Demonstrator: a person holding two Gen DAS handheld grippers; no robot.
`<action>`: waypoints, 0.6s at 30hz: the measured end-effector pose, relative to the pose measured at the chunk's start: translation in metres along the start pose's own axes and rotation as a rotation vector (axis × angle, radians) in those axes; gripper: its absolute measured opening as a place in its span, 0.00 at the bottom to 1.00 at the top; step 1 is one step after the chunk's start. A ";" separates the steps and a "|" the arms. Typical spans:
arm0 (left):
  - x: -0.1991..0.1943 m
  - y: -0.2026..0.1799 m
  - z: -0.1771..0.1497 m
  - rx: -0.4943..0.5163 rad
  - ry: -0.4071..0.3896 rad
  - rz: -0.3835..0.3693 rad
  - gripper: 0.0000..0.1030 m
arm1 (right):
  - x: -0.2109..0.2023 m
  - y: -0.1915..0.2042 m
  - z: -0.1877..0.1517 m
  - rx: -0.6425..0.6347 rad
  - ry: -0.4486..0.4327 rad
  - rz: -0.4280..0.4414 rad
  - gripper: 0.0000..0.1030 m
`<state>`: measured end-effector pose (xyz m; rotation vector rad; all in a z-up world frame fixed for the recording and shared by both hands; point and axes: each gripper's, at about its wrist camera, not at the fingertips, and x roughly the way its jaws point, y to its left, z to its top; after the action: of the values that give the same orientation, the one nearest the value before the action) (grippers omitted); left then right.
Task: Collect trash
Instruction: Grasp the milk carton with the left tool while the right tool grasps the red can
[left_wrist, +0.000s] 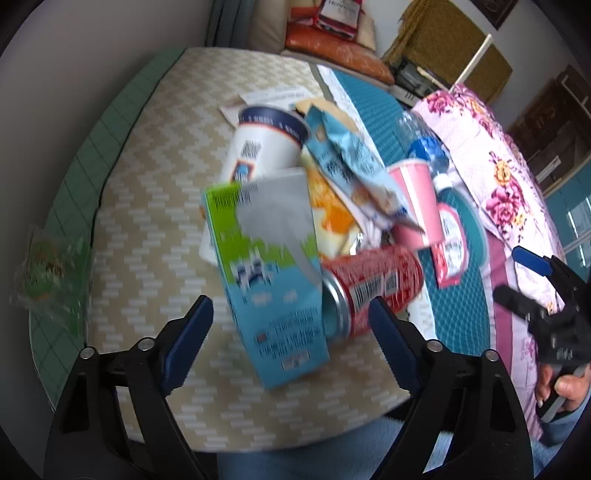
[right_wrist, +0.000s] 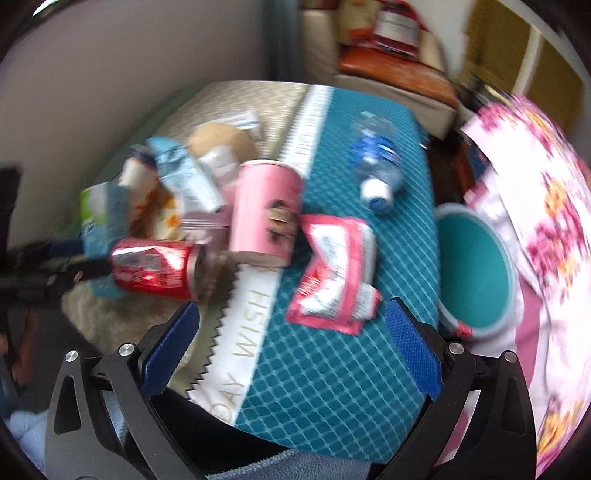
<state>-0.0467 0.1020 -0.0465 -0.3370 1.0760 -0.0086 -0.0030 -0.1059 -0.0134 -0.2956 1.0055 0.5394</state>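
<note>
Reaching for the trash pile, we have both grippers angled down over the surface with nothing picked yet. Left gripper (left_wrist: 290, 315) has its fingers spread apart, empty; the milk carton (left_wrist: 269, 273) lies in the gap between them but the pads don't press it. Red can (left_wrist: 373, 291) lies on its side just beside the carton, touching it, near the front edge of the surface. Behind them sit a tall paper cup (left_wrist: 266, 147), a blue snack bag (left_wrist: 351, 166) and a pink cup (left_wrist: 417, 199); a water bottle (left_wrist: 424, 144) lies toward the far right edge.

Right gripper (right_wrist: 291, 343) is also spread wide and empty, hovering over the teal mat (right_wrist: 332, 369) with the pink wrapper (right_wrist: 332, 273) ahead of its fingers, not touching. A teal bin (right_wrist: 476, 266) stands off the right edge, near the floral blanket (right_wrist: 546, 221).

Step in hand, we judge: approach and first grasp. Next move calls for lowering the left fingers around the carton's sides and closing, without knocking the can. Both views are blurred, so fine contact is hard to tell.
</note>
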 end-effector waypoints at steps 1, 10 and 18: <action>0.001 0.000 0.002 0.005 -0.006 0.006 0.79 | 0.001 0.007 0.004 -0.042 -0.001 0.019 0.93; -0.001 0.023 0.004 0.000 -0.020 -0.025 0.54 | 0.025 0.076 0.016 -0.472 0.130 0.182 0.53; 0.000 0.033 0.008 0.026 -0.031 -0.063 0.55 | 0.052 0.124 0.023 -0.761 0.240 0.174 0.57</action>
<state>-0.0455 0.1353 -0.0519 -0.3461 1.0330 -0.0733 -0.0333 0.0233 -0.0453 -0.9720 1.0280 1.0588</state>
